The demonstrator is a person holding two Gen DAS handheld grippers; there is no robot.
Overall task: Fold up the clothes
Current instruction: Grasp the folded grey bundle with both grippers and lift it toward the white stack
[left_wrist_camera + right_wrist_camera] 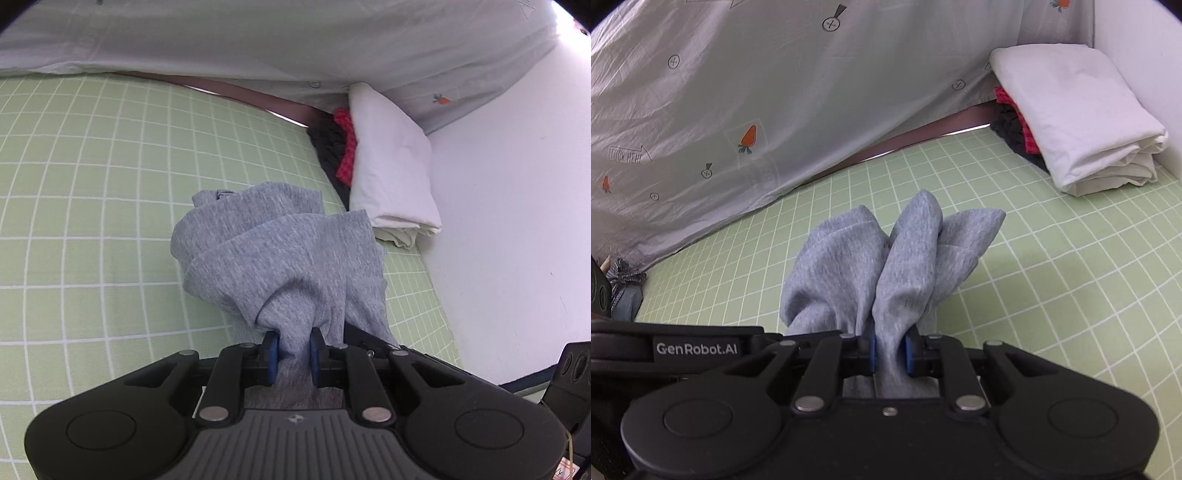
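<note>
Grey garment (280, 258) bunched in both my tools, hanging just above green checked bed sheet (92, 221). Left tool (293, 354) and right tool (889, 350) each pinched nearly closed on cloth. I'd spread hands apart, find edges, keep tension. Beyond garment: one folded white stack (1078, 122), one dark-and-red bundle (1015, 125) beside it, one carrot-print sheet (757, 92).

The left tongs (293, 354) angle downward, their blue pads (272, 356) pinched onto a bunch of the grey garment (280, 258); the right tongs (889, 352) tilt down likewise, pads (908, 354) clamped on another gathered fold, both sets nearly closed.
</note>
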